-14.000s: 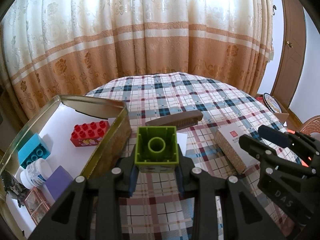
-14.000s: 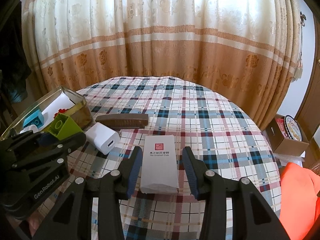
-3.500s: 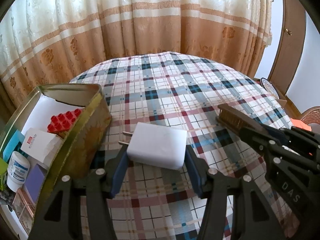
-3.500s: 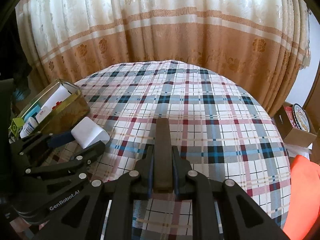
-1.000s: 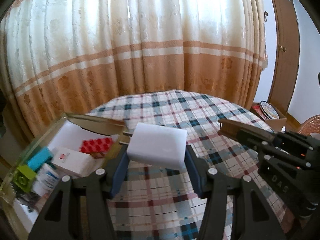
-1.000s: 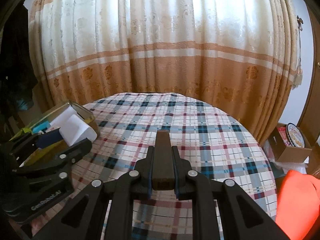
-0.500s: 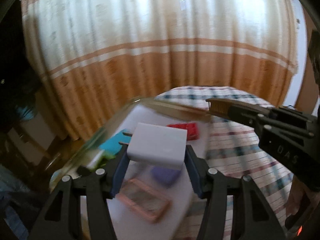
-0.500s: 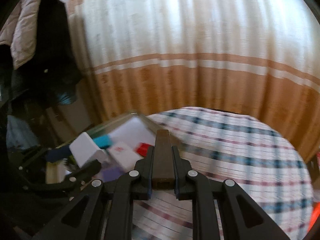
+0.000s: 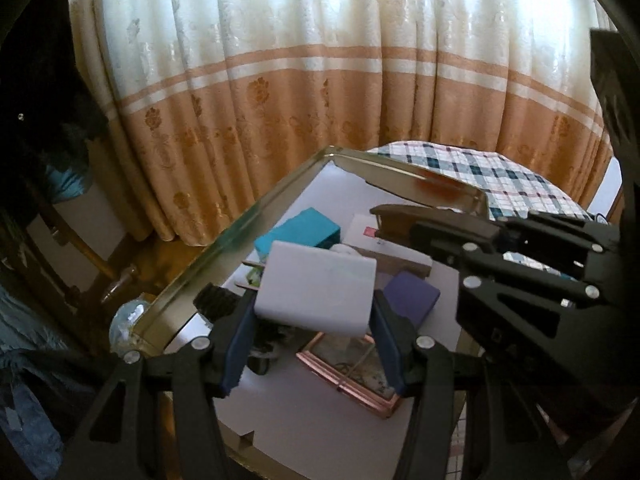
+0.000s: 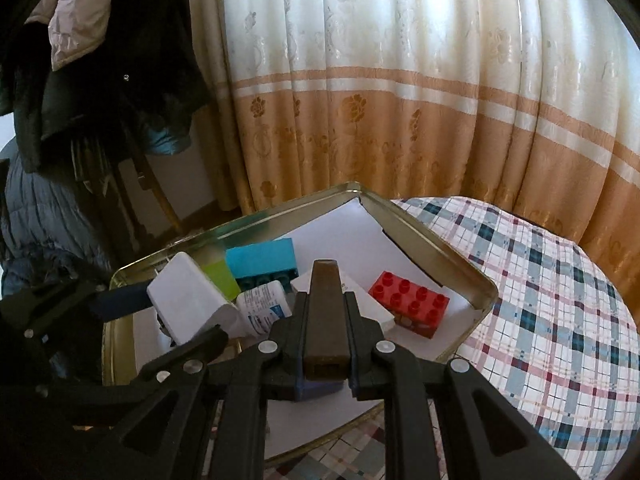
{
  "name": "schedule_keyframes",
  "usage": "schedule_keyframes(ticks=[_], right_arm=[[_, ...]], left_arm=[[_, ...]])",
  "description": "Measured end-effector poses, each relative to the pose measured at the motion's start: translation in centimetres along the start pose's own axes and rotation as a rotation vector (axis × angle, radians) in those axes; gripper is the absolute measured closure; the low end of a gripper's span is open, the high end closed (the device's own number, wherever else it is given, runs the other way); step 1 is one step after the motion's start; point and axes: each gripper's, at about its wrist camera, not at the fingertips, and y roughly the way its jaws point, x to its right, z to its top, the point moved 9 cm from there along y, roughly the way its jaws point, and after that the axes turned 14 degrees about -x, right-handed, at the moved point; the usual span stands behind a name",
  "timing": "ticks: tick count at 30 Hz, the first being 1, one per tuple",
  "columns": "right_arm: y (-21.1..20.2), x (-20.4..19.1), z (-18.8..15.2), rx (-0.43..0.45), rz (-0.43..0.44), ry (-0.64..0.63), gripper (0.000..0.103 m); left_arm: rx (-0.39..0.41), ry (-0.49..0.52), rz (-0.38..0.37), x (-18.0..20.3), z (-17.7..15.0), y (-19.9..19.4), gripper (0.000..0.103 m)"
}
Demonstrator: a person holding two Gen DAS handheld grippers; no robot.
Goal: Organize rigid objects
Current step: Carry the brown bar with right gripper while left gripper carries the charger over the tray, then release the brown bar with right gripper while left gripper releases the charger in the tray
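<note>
Both grippers swung off plaid bench, now over gold metal tin [image 10: 440, 246]. Left gripper [image 9: 314, 322] fingers clamp white plastic charger block [image 9: 318, 290]; right gripper [image 10: 324, 334] fingers closed on dark brown wooden comb [image 10: 325, 304]. Below fingers: red brick [image 10: 410, 304], teal brick [image 10: 262, 260], bottle [image 10: 264, 304]. Likely next: release both into tin.
</note>
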Motion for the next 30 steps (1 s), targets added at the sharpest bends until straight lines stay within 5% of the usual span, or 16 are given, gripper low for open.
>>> schedule_keyframes(ticks=[2,4,6,13,30], right_arm=[[0.2,0.0,0.0,-0.016,0.024,-0.001,0.080],[0.2,0.0,0.1,-0.020,0.021,-0.003,0.050],[-0.4,0.0,0.2,0.001,0.025,0.002,0.039],[-2.1,0.4,0.5,0.034,-0.007,0.024,0.036],[-5.4,0.1,0.8,0.087,-0.024,0.047,0.031]], left_arm=[[-0.014,-0.002,0.002,0.0,-0.1,0.3,0.047],[-0.028,-0.003,-0.001,0.0,-0.3,0.6,0.044],[-0.030,-0.008,-0.005,0.1,-0.4,0.5,0.041],[-0.005,-0.035,0.007,-1.0,-0.1,-0.7,0.015],[0.026,-0.086,0.027,-3.2,0.7,-3.3,0.006]])
